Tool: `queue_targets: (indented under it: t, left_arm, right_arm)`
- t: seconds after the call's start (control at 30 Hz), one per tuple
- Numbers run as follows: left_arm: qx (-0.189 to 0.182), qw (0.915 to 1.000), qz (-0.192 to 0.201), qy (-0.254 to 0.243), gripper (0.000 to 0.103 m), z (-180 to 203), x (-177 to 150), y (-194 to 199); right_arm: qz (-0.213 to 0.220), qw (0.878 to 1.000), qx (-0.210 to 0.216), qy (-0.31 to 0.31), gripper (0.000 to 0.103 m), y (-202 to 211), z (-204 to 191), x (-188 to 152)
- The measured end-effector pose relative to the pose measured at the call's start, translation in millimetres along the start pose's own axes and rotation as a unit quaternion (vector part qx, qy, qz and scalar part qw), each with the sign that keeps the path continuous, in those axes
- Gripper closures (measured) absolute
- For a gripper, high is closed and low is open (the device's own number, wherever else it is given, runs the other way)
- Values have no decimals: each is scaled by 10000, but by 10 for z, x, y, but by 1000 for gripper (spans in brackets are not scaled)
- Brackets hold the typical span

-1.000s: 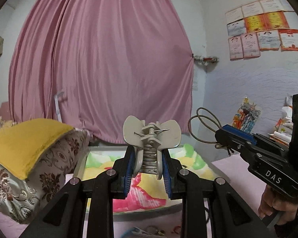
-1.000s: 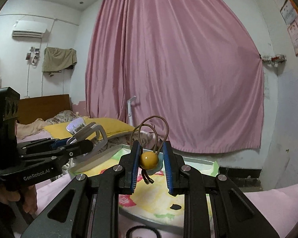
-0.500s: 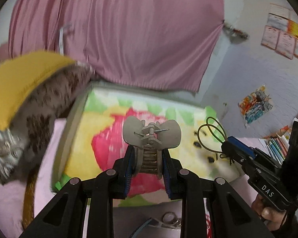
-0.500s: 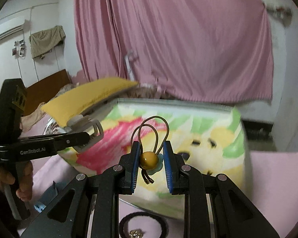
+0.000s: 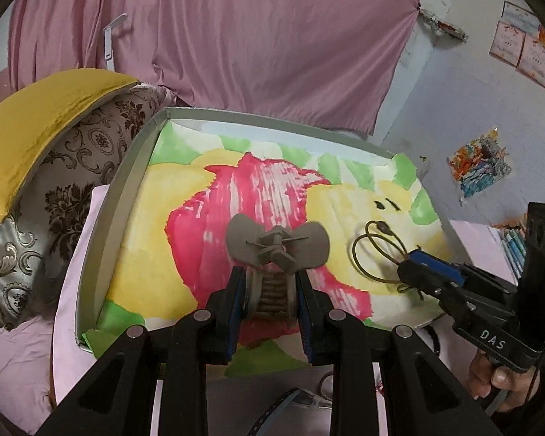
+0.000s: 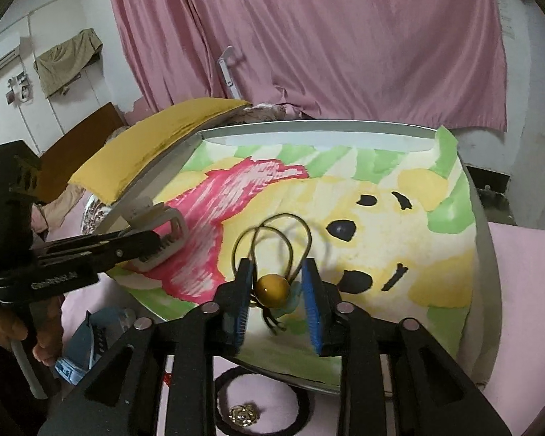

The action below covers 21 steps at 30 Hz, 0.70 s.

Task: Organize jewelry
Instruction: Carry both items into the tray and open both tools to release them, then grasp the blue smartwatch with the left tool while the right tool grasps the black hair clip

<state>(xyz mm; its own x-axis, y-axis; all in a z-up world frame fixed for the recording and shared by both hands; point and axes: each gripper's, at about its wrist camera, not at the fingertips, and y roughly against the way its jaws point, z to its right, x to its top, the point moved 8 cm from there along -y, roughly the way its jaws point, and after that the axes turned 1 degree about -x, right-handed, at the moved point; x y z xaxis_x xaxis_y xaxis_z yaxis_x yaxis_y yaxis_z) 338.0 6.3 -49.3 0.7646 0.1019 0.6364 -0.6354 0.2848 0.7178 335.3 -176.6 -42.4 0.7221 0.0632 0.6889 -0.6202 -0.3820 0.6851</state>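
Left wrist view shows the left gripper (image 5: pixel 270 301) pinching a grey claw hair clip (image 5: pixel 276 250) between its blue pads, the clip's winged handles standing up just ahead of the fingertips and hanging over the tray (image 5: pixel 127 189) lined with a painted bear picture. Off to that tool's right, the right gripper (image 6: pixel 278 290) has just been spreading its jaws; the amber bead of a brown hair tie (image 6: pixel 272 287) sits between the pads, with a visible gap on the bead's right side, so the grip looks released or nearly so, and the loops reach forward above the tray's lining.

Judging by this, both pieces are brought to the tray but neither is clearly laid down yet; the tray's lining holds no other jewelry that I can see. Still waiting outside the tray, below the right tool's fingers, lie a black hair band (image 6: pixel 261 405) with a small gold ornament (image 6: pixel 244 415) inside its ring, and a blue clip (image 6: pixel 87 345) beside the person's left hand (image 6: pixel 36 330).
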Motion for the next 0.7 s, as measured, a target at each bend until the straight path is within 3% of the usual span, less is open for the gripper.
queue_targets:
  t: [0.1, 0.27, 0.37, 0.43, 0.53, 0.7]
  left_arm:
    - [-16, 10000, 84, -19, 71, 14, 3, 52]
    - [-102, 9988, 474, 24, 38, 57, 5, 247]
    - [-36, 9972, 748, 52, 28, 52, -14, 393]
    - [69, 9947, 1028, 13, 20, 67, -47, 542]
    - [161, 9892, 1451, -137, 8, 124, -113, 773]
    - [55, 9798, 1972, -328, 4, 219, -266, 1126]
  right_arm:
    - [85, 10000, 3, -46, 59, 60, 11, 11]
    - [672, 9970, -378, 9, 35, 374, 34, 78]
    - [1110, 9925, -513, -80, 13, 615, 60, 103]
    - [1402, 9886, -531, -119, 5, 782, 66, 105]
    - [1799, 9818, -599, -101, 4, 1027, 41, 79]
    - [2152, 9733, -794, 72, 4, 1339, -74, -87]
